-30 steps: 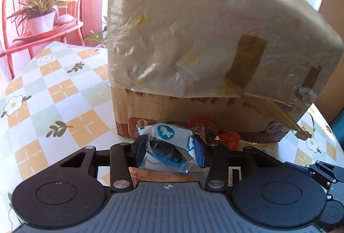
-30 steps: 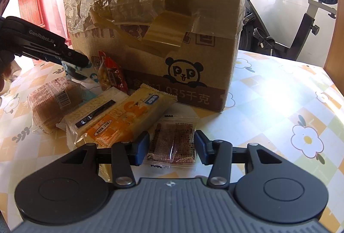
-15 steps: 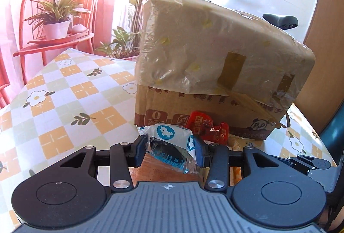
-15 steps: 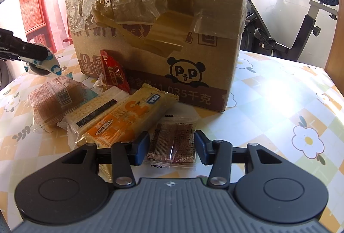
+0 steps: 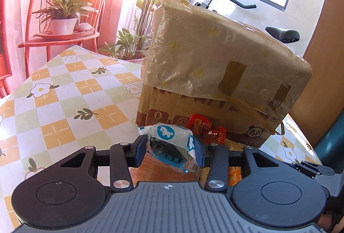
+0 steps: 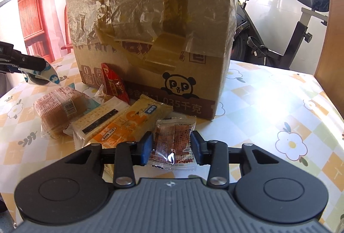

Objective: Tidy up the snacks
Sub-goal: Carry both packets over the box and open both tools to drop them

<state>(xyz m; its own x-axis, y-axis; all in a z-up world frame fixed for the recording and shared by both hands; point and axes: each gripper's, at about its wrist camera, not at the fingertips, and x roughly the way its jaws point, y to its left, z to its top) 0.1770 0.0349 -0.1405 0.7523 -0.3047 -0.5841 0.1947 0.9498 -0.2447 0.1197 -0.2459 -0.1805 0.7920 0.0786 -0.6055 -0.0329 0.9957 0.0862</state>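
The left gripper (image 5: 169, 148) grips a blue-white snack (image 5: 172, 144); the right gripper (image 6: 172, 148), just closing, pinches a brown packet (image 6: 174, 144). Next, lifting toward the box (image 6: 150, 39).

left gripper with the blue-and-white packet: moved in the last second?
Yes. In the right wrist view the left gripper, shut on the blue-and-white packet, has drawn back leftward, away from the cardboard box; the box looks farther in its own view.

your left gripper (image 5: 169, 150), with its white-and-blue packet (image 5: 172, 142), has pulled back from the box (image 5: 215, 65), which now looks smaller with more table (image 5: 64, 104) showing. your right gripper (image 6: 172, 147) has just been closing; its pads now touch the clear brown packet (image 6: 175, 142) between them.
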